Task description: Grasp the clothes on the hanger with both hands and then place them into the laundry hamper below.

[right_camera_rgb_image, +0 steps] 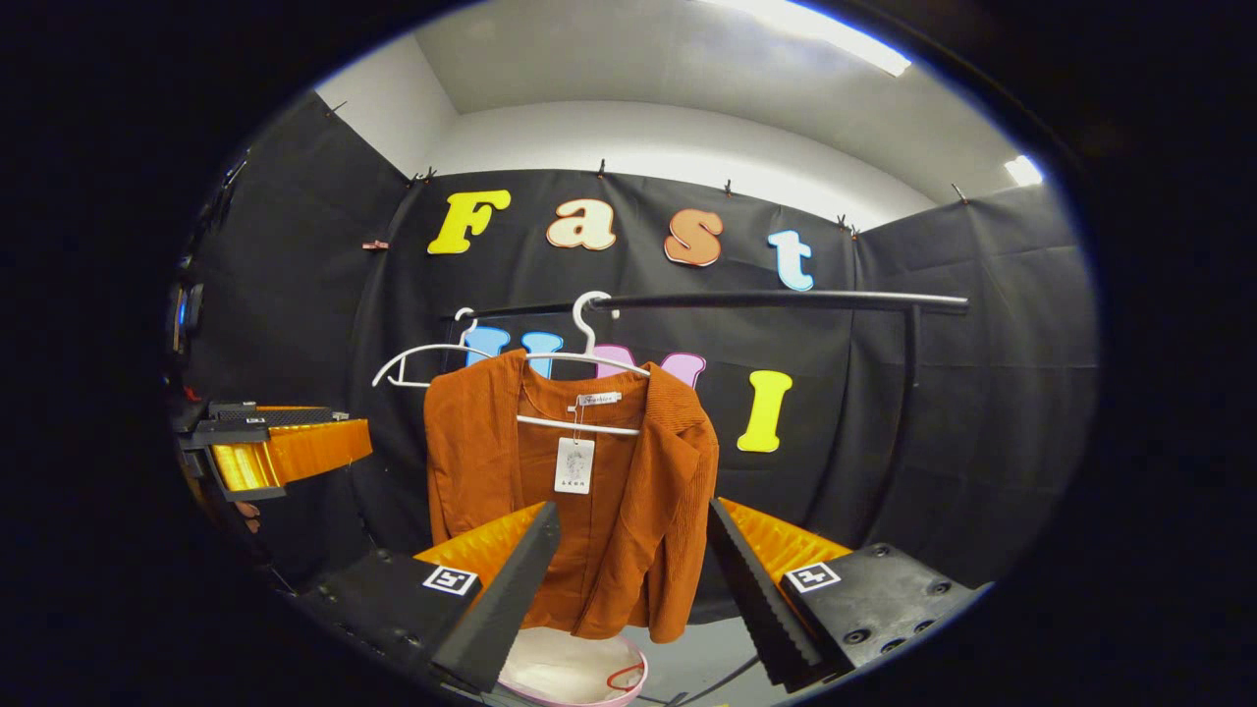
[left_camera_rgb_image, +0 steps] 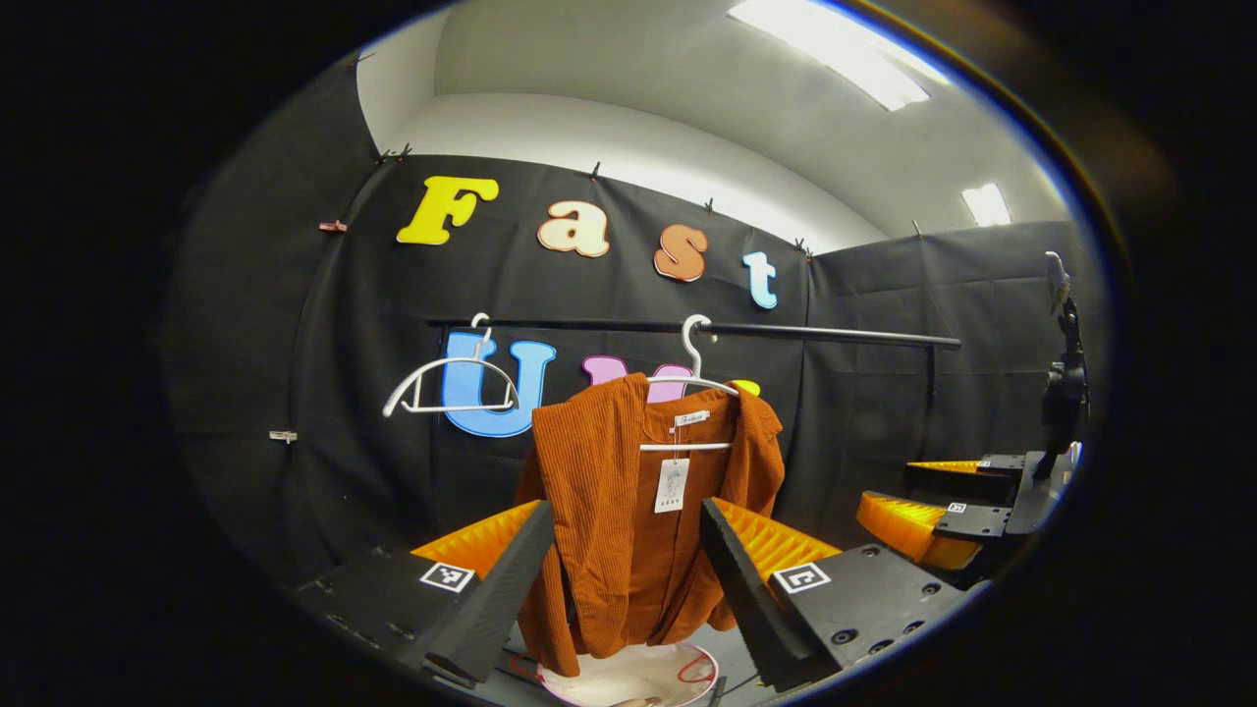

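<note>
Nearest, at 6 o'clock in the left gripper view, my left gripper [left_camera_rgb_image: 628, 579] stands with its fingers spread wide and nothing between them; in the right gripper view my right gripper [right_camera_rgb_image: 633, 579] is likewise spread and empty. Neither touches the cloth.

Beyond the fingers hangs the orange jacket [left_camera_rgb_image: 638, 520], draped on a white hanger [left_camera_rgb_image: 692, 388] with a paper tag [left_camera_rgb_image: 672, 485] at its neckline. In both views it sits at the centre, framed between the fingers. The laundry hamper [left_camera_rgb_image: 638, 678] lies directly beneath the hem, at 6 o'clock, its pale rim partly hidden by my fingers.

The step in hand, as I judge it, is the approach. To do it well, I would bring each gripper in toward a different shoulder, left toward 10 o'clock of the garment and right toward 2 o'clock, close on a good fold of cloth clear of the hanger wire and tag, then lift both together so the collar clears the hanger's arms before lowering. Uneven lifting could snag the jacket or swing the hanger.

Farther off, a second empty hanger [left_camera_rgb_image: 452, 383] hangs at 9 o'clock of the jacket on a dark rail [left_camera_rgb_image: 835, 335]. Behind stands the black cloth wall [left_camera_rgb_image: 354, 471], then a white ceiling with light panels [left_camera_rgb_image: 835, 49] at 1 o'clock.
</note>
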Demonstrator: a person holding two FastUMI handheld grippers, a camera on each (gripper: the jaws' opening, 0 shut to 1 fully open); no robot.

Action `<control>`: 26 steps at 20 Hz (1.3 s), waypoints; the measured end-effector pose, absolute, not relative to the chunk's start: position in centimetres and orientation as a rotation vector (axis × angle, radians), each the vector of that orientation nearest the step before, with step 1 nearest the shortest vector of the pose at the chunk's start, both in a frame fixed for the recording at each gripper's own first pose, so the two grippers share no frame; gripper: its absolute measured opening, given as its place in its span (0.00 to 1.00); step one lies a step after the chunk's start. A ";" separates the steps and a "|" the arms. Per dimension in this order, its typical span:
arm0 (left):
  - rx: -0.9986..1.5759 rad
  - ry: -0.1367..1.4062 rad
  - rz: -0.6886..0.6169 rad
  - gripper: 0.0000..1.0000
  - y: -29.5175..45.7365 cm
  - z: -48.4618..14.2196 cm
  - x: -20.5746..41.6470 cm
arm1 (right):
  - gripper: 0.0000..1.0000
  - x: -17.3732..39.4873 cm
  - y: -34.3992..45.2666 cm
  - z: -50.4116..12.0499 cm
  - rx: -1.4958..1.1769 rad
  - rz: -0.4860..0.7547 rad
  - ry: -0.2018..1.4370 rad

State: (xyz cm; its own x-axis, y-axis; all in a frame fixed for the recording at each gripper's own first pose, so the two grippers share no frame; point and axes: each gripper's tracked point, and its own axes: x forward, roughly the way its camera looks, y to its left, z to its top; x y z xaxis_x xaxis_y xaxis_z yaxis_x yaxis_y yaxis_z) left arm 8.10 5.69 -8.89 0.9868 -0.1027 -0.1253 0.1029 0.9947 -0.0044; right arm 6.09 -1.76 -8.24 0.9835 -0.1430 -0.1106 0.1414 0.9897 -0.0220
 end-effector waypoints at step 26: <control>-0.051 0.261 0.075 0.94 3.9 -19.3 25.7 | 0.98 25.2 -7.6 -21.6 0.187 0.087 0.298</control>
State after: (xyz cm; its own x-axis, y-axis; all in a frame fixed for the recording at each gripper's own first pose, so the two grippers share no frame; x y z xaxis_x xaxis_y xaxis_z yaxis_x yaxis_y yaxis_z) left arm 25.75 3.89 -19.32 0.9633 0.0671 -0.2598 -0.0804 0.9959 -0.0409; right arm 25.17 -7.65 -21.62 0.9524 0.1124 -0.2835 -0.0572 0.9789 0.1961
